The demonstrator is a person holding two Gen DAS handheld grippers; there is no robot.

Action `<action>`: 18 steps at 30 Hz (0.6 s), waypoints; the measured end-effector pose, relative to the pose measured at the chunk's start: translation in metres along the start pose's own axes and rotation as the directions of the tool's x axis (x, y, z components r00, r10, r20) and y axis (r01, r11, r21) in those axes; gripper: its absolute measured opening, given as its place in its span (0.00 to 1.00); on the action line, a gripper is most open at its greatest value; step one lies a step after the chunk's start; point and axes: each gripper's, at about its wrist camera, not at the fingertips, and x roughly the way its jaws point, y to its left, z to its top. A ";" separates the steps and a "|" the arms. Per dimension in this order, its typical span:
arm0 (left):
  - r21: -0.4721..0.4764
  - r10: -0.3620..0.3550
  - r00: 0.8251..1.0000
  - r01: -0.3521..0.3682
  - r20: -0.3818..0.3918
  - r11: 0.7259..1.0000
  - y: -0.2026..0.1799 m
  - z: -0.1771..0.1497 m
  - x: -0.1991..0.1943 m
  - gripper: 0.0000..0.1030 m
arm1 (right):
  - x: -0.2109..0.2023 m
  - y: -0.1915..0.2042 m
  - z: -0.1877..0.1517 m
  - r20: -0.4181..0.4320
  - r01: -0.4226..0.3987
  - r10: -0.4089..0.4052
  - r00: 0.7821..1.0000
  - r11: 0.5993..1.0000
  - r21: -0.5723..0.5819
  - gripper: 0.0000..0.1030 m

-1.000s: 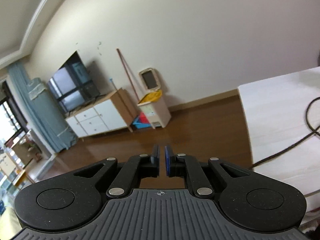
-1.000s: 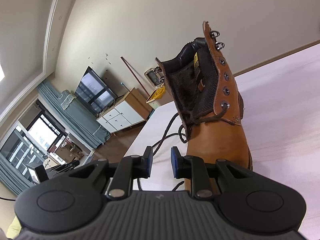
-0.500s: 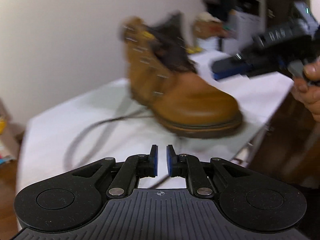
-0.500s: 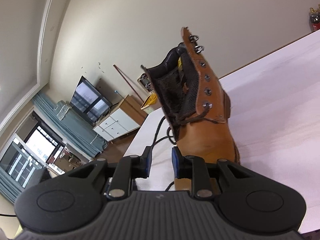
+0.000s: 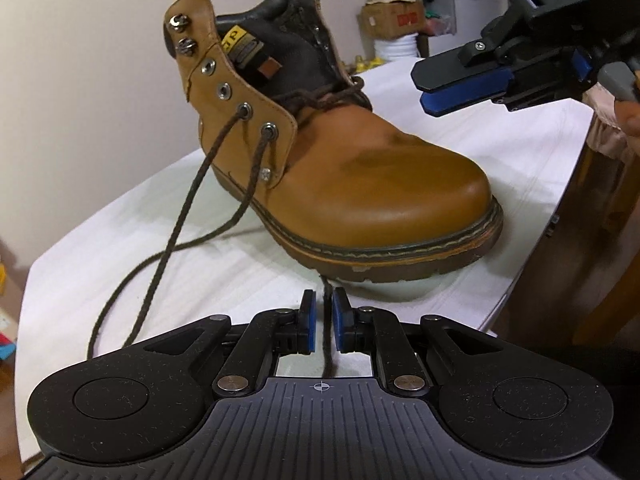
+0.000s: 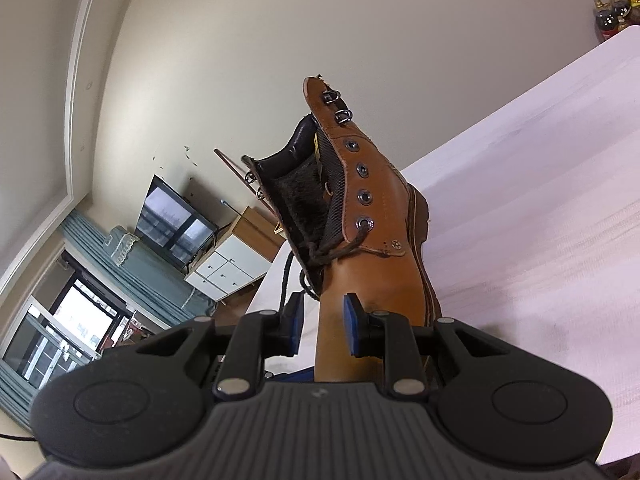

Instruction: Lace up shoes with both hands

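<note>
A tan leather boot (image 5: 360, 184) stands on the white table (image 5: 500, 148), toe toward me. Its dark brown lace (image 5: 180, 232) leaves the lower eyelets and loops over the table. One strand runs out from under the toe and between the pads of my left gripper (image 5: 324, 320). The jaws are closing, and a thin gap still shows beside the strand. My right gripper (image 5: 424, 84) hangs open in the air above and right of the toe. In the right wrist view the boot (image 6: 376, 280) rises just beyond that gripper (image 6: 323, 322), which holds nothing.
The table's near edge (image 5: 532, 248) drops off to the right of the toe. A person's hand (image 5: 624, 108) holds the right gripper. A cardboard box (image 5: 390, 16) stands behind the table. A TV (image 6: 176, 220) and a white cabinet (image 6: 232, 264) are across the room.
The left view has swung from the room and floor onto the boot, and a lace strand now lies between the left pads. The right gripper has sunk slightly toward the toe.
</note>
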 end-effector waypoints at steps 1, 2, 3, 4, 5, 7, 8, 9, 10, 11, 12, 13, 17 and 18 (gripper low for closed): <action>0.005 0.003 1.000 -0.003 0.007 1.000 0.000 0.000 -0.002 0.04 | 0.001 0.000 0.000 0.002 0.000 0.000 1.000 1.000 0.001 0.25; 0.010 0.006 1.000 -0.006 0.014 1.000 0.000 -0.001 -0.003 0.03 | 0.001 -0.001 0.000 0.003 -0.001 0.001 1.000 1.000 0.002 0.25; 0.013 0.005 1.000 -0.005 0.021 1.000 0.002 -0.001 -0.008 0.03 | 0.001 -0.001 0.000 0.005 -0.002 0.002 1.000 1.000 0.003 0.25; 0.011 0.013 0.999 -0.013 0.032 1.000 0.004 -0.001 -0.011 0.02 | 0.000 -0.001 0.000 0.010 -0.003 0.003 1.000 1.000 0.004 0.25; 0.008 0.020 0.999 -0.021 0.044 1.000 0.006 -0.001 -0.014 0.02 | -0.002 -0.001 0.001 0.017 -0.006 0.006 1.000 1.000 0.006 0.25; -0.004 0.036 0.995 -0.036 0.091 0.999 0.017 0.000 -0.027 0.02 | -0.003 -0.002 0.002 0.028 -0.006 0.006 1.000 1.000 0.008 0.25; -0.011 0.044 0.993 -0.043 0.114 0.999 0.023 0.000 -0.034 0.02 | -0.003 -0.002 0.003 0.035 -0.006 0.005 0.999 1.000 0.012 0.25; -0.017 0.051 0.989 -0.050 0.137 0.999 0.029 0.001 -0.041 0.02 | -0.004 -0.003 0.003 0.040 -0.008 0.007 0.999 1.000 0.017 0.25; -0.018 0.049 0.983 -0.047 0.177 0.999 0.034 0.002 -0.049 0.02 | -0.004 -0.003 0.004 0.045 -0.011 0.010 0.999 1.000 0.023 0.25; -0.019 0.046 0.975 -0.043 0.217 0.999 0.039 0.004 -0.058 0.02 | -0.004 -0.004 0.004 0.051 -0.014 0.013 0.999 1.000 0.028 0.25; -0.008 0.027 0.964 -0.025 0.263 1.000 0.046 0.009 -0.068 0.02 | -0.005 -0.004 0.004 0.054 -0.015 0.014 0.998 0.999 0.030 0.25; 0.003 0.007 0.951 -0.009 0.308 1.000 0.052 0.013 -0.079 0.02 | -0.005 -0.004 0.006 0.062 -0.015 0.013 0.998 0.999 0.033 0.25; 0.090 -0.048 0.921 0.014 0.386 0.996 0.059 0.033 -0.092 0.02 | -0.005 -0.003 0.015 0.110 0.012 -0.016 0.994 0.999 0.036 0.26; 0.111 -0.059 0.921 0.017 0.385 0.994 0.058 0.037 -0.090 0.02 | -0.005 -0.002 0.017 0.121 0.019 -0.024 0.992 0.999 0.034 0.27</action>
